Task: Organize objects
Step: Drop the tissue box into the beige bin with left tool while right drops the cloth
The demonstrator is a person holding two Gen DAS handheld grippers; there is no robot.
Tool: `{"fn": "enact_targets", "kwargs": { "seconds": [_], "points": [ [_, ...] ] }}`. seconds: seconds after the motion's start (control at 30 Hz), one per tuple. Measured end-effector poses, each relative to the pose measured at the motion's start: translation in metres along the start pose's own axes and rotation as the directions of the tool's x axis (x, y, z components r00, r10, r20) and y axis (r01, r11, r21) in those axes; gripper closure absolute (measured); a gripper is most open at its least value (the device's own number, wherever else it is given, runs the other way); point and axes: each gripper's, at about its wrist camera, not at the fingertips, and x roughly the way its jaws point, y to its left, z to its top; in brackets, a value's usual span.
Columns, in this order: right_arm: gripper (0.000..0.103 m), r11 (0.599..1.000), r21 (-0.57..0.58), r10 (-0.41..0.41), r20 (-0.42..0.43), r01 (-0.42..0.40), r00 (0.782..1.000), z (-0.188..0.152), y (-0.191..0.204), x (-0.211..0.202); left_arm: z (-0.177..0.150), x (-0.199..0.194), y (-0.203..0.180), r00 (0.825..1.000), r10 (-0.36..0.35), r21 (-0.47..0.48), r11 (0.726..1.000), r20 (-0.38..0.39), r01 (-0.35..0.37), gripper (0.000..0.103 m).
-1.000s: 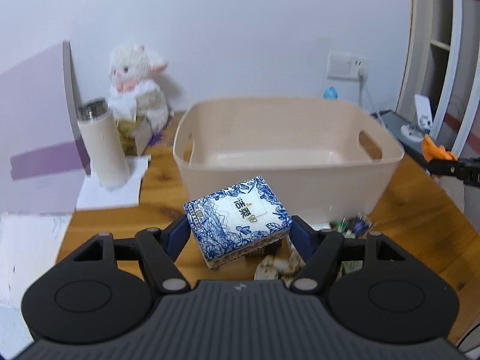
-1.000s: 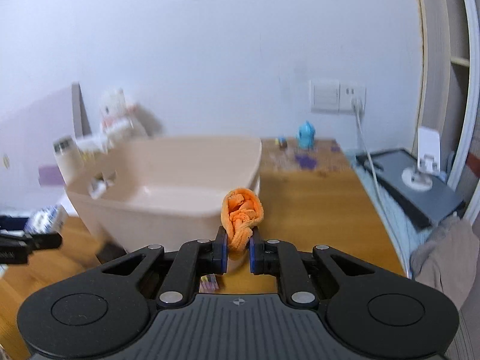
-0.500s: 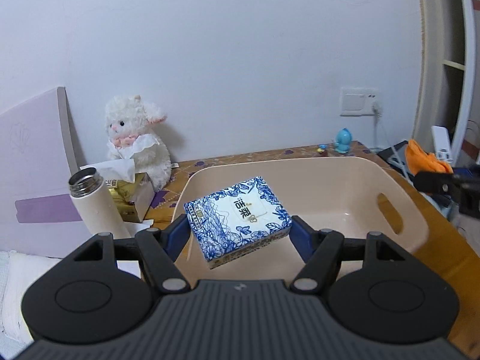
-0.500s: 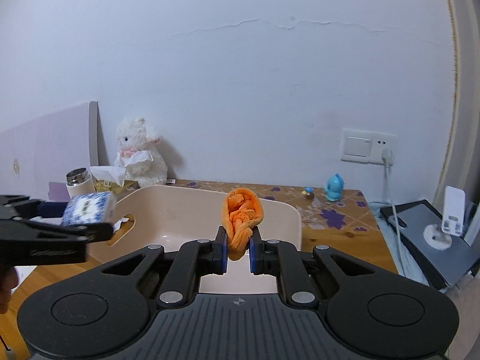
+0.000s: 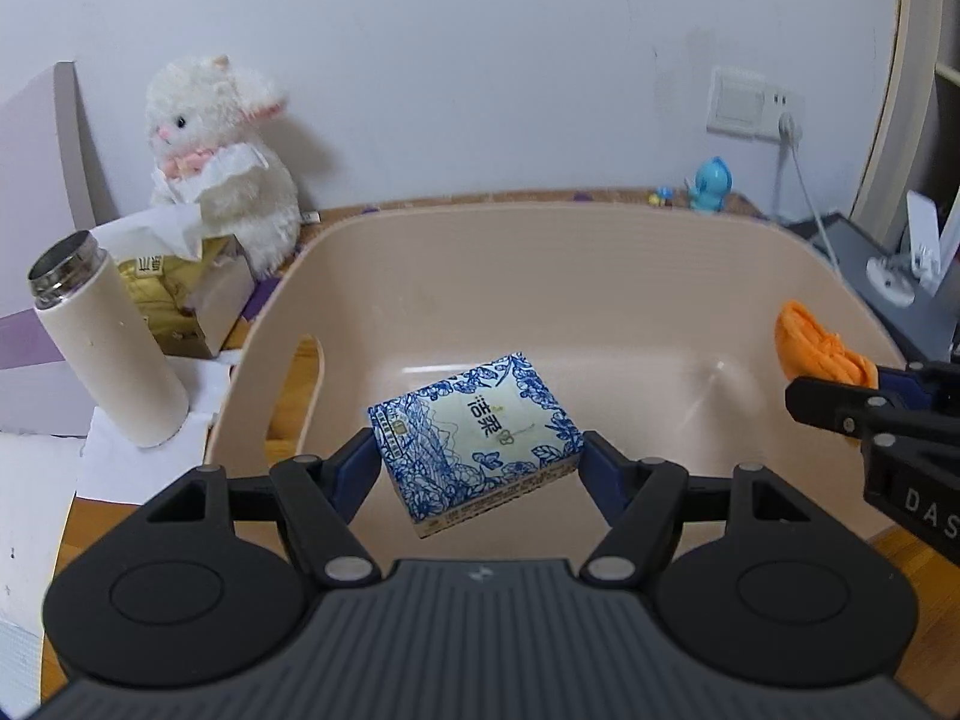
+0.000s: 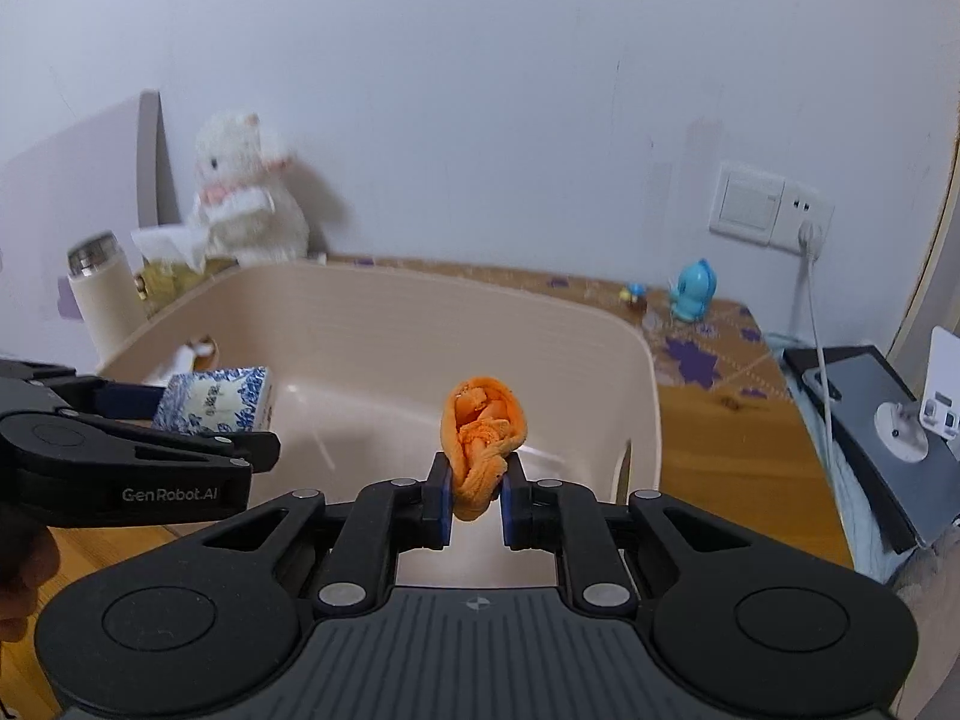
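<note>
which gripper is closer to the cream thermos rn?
Left. The left gripper, holding the tissue pack, is over the bin's thermos-side half; the thermos stands just outside. The right gripper, opening around the orange cloth, is at the far side.

The left gripper (image 5: 477,462) tilts downward, its two blue-padded fingers (image 5: 357,468) spread wide and pressing on the two ends of a tissue pack (image 5: 477,438) held clear between them. The right gripper (image 6: 474,495) also tilts downward, well apart to the right of the left fingers. Its jaws are opening, narrowly set, with an orange cloth (image 6: 483,438) bunched between the fingers (image 6: 441,495) and standing up past their tips. A dark edge of a hand (image 6: 24,576) shows behind the left gripper.
</note>
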Motion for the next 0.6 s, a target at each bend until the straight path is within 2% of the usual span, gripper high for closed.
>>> {"fn": "enact_targets", "kwargs": {
  "seconds": [0.1,0.17,0.27,0.3,0.33,0.37,0.43,0.53,0.6],
  "points": [
    [0.084,1.000,-0.005,0.001,-0.038,-0.002,0.999,-0.005,0.002,0.009,-0.003,0.008,-0.001,1.000,-0.002,0.008,1.000,-0.021,0.002,0.030],
    [0.077,1.000,-0.010,-0.007,-0.055,0.006,0.998,-0.008,0.003,0.014,-0.005,0.010,0.001,1.000,-0.005,0.002,1.000,-0.025,0.005,0.029],
    [0.057,1.000,-0.015,-0.022,-0.033,0.021,0.999,-0.010,0.004,0.009,-0.006,0.004,0.001,1.000,-0.012,-0.002,1.000,-0.003,0.012,0.026],
    [0.053,1.000,-0.017,-0.018,-0.014,0.018,1.000,-0.011,0.006,0.004,-0.006,0.001,0.001,1.000,-0.013,-0.003,1.000,0.008,0.013,0.019],
    [0.041,1.000,-0.020,-0.023,0.002,0.023,1.000,-0.009,0.006,-0.001,-0.006,-0.002,0.000,1.000,-0.008,-0.009,1.000,0.018,0.008,0.012],
    [0.029,0.999,-0.022,-0.033,0.017,0.034,0.999,-0.009,0.006,-0.005,-0.006,-0.008,0.001,0.999,-0.002,-0.013,1.000,0.036,0.002,0.010],
    [0.017,0.999,-0.013,-0.046,0.042,0.046,0.998,-0.007,0.006,-0.015,-0.005,-0.015,0.003,0.999,0.006,-0.028,1.000,0.049,-0.005,0.009],
    [0.001,1.000,0.019,-0.023,0.065,0.021,0.998,-0.006,0.003,-0.030,-0.005,-0.028,0.008,0.999,-0.010,-0.052,0.999,0.052,0.012,0.006],
    [0.000,1.000,0.020,-0.020,0.083,0.018,0.996,-0.006,0.004,-0.041,-0.006,-0.038,0.010,0.998,0.001,-0.045,0.999,0.068,0.002,0.006]
  ]
}}
